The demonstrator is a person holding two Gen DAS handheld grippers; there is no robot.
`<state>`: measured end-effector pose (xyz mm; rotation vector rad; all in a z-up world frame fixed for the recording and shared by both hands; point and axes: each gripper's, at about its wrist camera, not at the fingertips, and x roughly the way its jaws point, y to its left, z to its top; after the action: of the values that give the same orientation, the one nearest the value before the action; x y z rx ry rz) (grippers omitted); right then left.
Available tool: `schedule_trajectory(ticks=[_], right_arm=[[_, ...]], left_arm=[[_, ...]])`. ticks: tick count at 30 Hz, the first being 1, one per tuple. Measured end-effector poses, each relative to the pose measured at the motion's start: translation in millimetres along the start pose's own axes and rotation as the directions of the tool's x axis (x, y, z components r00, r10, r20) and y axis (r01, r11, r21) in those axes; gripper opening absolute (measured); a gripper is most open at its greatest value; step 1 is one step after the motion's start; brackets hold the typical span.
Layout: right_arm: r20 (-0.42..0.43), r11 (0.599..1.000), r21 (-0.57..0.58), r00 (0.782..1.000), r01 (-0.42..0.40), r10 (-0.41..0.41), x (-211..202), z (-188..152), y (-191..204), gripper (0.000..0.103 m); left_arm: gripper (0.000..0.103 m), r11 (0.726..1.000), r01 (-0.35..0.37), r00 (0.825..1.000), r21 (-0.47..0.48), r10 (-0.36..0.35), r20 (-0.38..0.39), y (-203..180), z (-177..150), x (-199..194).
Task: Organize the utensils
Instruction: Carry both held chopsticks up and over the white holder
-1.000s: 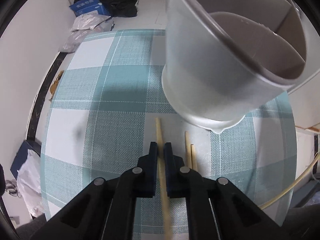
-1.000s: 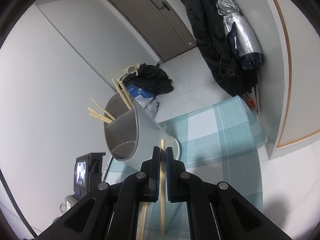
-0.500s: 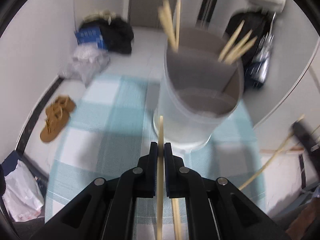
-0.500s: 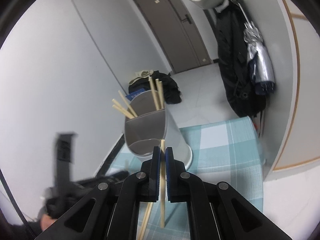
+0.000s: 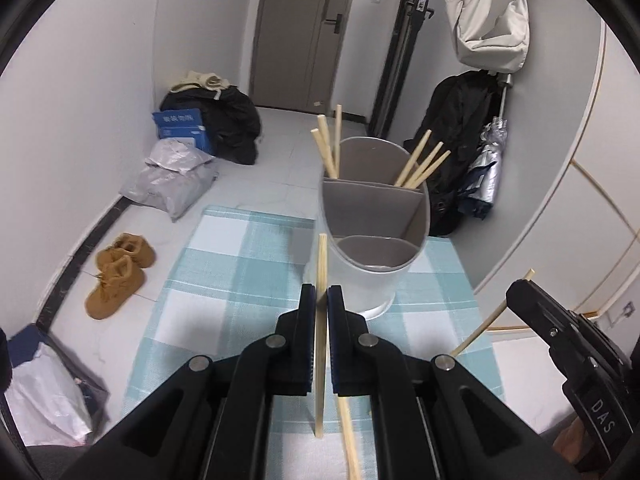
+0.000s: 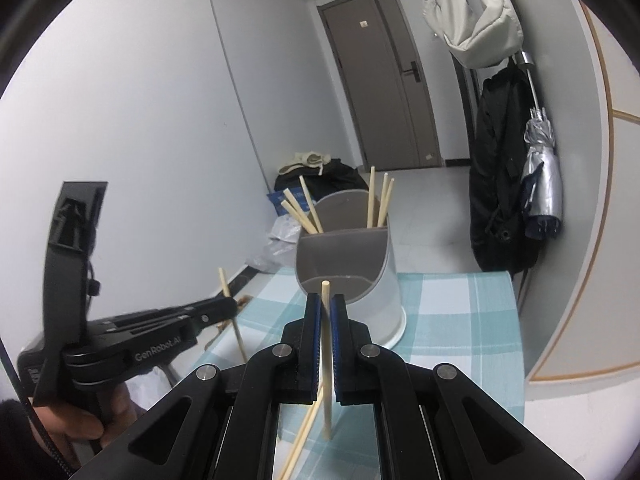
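Observation:
A grey utensil holder (image 5: 372, 248) with three compartments stands on the teal checked tablecloth (image 5: 240, 264). Several wooden chopsticks lean in its two rear compartments. My left gripper (image 5: 321, 292) is shut on one chopstick (image 5: 320, 360), held upright just in front of the holder. In the right wrist view my right gripper (image 6: 326, 300) is shut on another chopstick (image 6: 327, 364), also before the holder (image 6: 348, 276). Each gripper shows in the other's view: the right gripper (image 5: 516, 288) at the right, the left gripper (image 6: 232, 304) at the left. A loose chopstick (image 5: 348, 432) lies on the cloth beneath.
Brown shoes (image 5: 120, 272), plastic bags (image 5: 172, 180), a blue box (image 5: 180, 126) and dark clothes lie on the floor left of the table. Black coats and a silver umbrella (image 6: 540, 176) hang at the right wall. A hand (image 6: 68, 420) holds the left gripper.
The left gripper lifted its chopstick off the cloth and backed away; the holder now looks smaller and farther. The right gripper rolled upright and drew nearer the holder. The left gripper came into the right view.

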<state>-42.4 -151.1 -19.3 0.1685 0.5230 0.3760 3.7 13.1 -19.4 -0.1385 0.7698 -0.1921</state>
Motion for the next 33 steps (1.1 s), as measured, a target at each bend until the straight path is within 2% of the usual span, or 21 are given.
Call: schedule_trajectory(ticks=[10,19,27,33], right_arm=[[0.009,0.999,0.033,1.000,0.018,-0.018,-9,3,0,0.004],[0.016,1.000,0.017,1.000,-0.005,0.005,-14,14,12,0.004],[0.028,1.000,-0.010,0.999,-0.016,0.016,-8,32,13,0.004],[0.058,1.000,0.004,0.998,-0.021,0.021,-7,62,9,0.004]], left_arm=[[0.002,0.999,0.038,0.999,-0.012,-0.038,0.024,1,-1,-18],[0.002,0.999,0.051,0.997,0.010,-0.052,0.064,-4,8,-32],[0.002,0.995,0.095,0.990,0.000,-0.095,0.108,-12,37,-49],[0.002,0.994,0.103,0.984,-0.017,-0.100,0.146,-18,67,-54]])
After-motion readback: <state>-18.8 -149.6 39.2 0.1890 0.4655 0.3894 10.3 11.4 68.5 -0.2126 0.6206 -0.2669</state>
